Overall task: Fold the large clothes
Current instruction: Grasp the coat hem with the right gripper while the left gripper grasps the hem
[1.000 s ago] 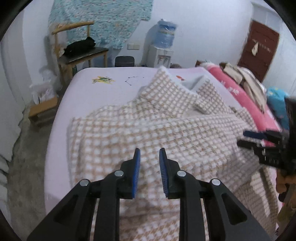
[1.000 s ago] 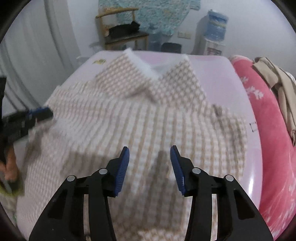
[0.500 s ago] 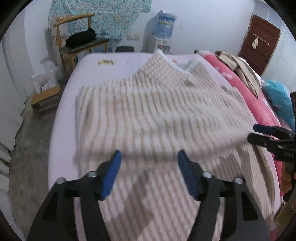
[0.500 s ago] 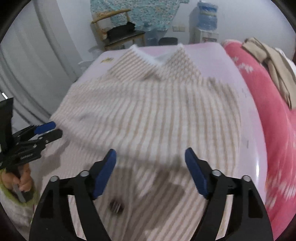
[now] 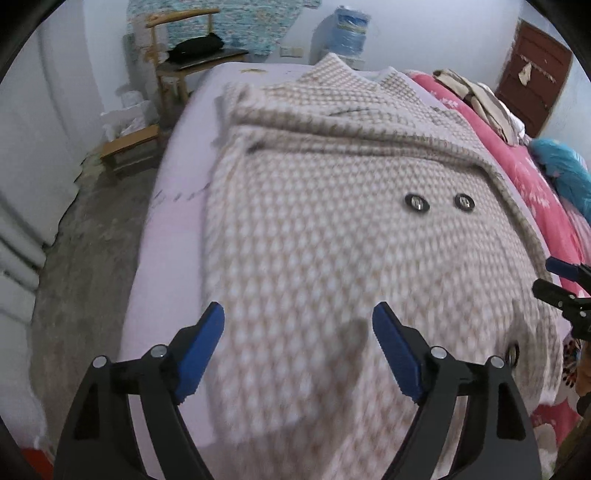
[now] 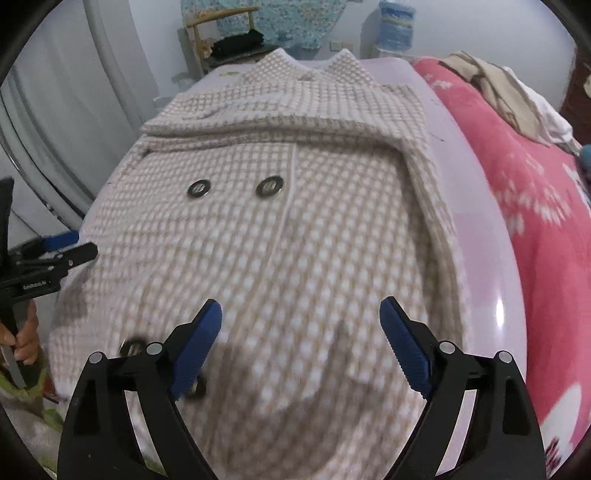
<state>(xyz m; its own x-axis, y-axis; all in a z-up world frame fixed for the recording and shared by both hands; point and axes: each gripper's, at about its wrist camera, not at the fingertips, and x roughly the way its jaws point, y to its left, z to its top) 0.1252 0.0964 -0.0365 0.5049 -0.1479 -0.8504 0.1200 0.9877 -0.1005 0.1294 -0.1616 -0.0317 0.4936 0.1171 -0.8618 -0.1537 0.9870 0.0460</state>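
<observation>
A beige-and-white checked coat (image 5: pixel 332 229) (image 6: pixel 295 229) lies spread on the pale lilac bed (image 5: pixel 173 206) (image 6: pixel 480 258), collar at the far end, dark buttons (image 5: pixel 416 203) (image 6: pixel 269 186) facing up. My left gripper (image 5: pixel 298 325) hovers over the coat's near hem, jaws wide and still opening, nothing between the blue pads. My right gripper (image 6: pixel 301 321) hangs over the hem further right, jaws also wide and opening, nothing held. Each gripper shows in the other's view: the right gripper (image 5: pixel 561 280) at the right edge, the left gripper (image 6: pixel 55 251) at the left edge with a hand on its handle.
A pink blanket (image 6: pixel 535 192) with a heap of clothes (image 6: pixel 509 96) runs along the bed's right side. A wooden chair (image 5: pixel 192 55) with a black item, a low stool (image 5: pixel 129 144) and a water dispenser (image 5: pixel 349 27) stand beyond. Bare concrete floor (image 5: pixel 88 240) lies left.
Both grippers let go of the coat and opened wide, pulling back toward the near hem. The lifted fabric dropped flat, and the buttoned front now shows.
</observation>
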